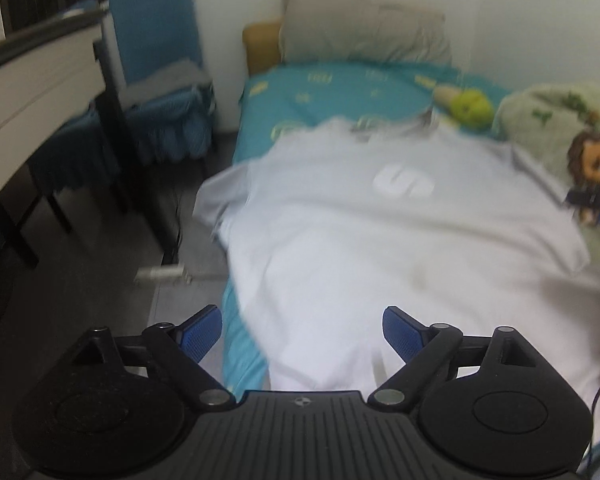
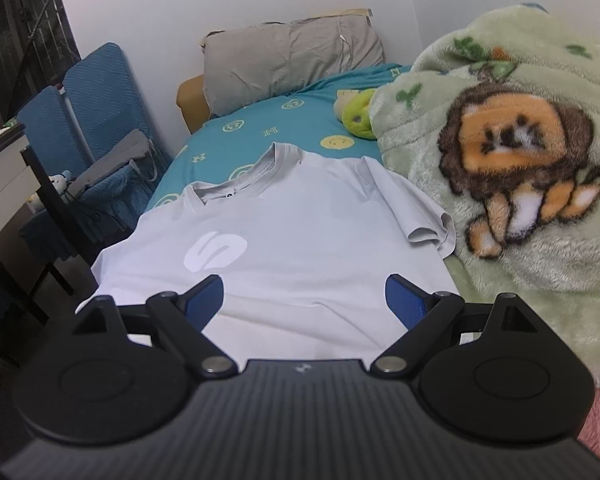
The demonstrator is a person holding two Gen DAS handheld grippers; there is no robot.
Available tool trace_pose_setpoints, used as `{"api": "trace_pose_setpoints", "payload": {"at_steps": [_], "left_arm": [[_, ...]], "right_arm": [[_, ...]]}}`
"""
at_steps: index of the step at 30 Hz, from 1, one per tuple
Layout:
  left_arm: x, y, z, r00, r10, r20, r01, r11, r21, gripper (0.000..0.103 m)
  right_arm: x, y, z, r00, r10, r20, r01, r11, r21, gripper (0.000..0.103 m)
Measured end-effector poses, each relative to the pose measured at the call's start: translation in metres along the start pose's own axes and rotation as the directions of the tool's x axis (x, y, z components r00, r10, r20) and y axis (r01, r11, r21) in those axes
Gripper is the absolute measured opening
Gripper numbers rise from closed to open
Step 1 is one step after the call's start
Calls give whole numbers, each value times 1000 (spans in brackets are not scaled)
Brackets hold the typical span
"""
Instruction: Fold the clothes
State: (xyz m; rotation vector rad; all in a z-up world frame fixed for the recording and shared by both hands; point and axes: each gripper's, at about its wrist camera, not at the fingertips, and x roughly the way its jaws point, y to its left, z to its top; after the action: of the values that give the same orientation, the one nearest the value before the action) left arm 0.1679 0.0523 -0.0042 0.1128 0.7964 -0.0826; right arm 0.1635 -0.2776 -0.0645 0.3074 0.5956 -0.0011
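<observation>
T-shirt (image 2: 284, 240): white S-shaped logo (image 2: 215, 254) on the chest; no lettering legible. Bed sheet (image 2: 260, 128): scattered pale letters, an "H" (image 2: 269, 132) and an "R" (image 2: 201, 156) readable, among smiley faces. Left wrist view: too blurred to read.

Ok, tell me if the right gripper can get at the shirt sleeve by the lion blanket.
Probably yes: the right gripper hangs open over the shirt, and nothing lies between it and the sleeve resting against the blanket.

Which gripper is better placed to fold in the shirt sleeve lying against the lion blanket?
Probably the right gripper: open, with that sleeve of the T-shirt just ahead of its right finger.
</observation>
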Motion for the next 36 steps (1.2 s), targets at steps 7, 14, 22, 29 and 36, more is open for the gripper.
{"api": "trace_pose_setpoints", "payload": {"at_steps": [7, 14, 22, 29, 36], "left_arm": [[36, -32, 19, 980, -53, 192, 75, 992, -106, 102], [56, -56, 2, 949, -6, 315, 46, 992, -119, 103], [77, -50, -22, 950, 3, 311, 31, 994, -104, 103], [72, -54, -28, 943, 21, 333, -3, 998, -57, 103], [69, -57, -29, 943, 7, 332, 16, 998, -67, 103]], "right_arm": [[-13, 7, -1, 999, 8, 42, -6, 999, -41, 89], [-19, 15, -1, 994, 35, 107, -26, 996, -84, 89], [-15, 19, 1, 991, 24, 133, -9, 994, -112, 33], [-16, 20, 0, 983, 30, 179, -10, 994, -111, 35], [-24, 22, 1, 973, 68, 218, -49, 995, -91, 103]]}}
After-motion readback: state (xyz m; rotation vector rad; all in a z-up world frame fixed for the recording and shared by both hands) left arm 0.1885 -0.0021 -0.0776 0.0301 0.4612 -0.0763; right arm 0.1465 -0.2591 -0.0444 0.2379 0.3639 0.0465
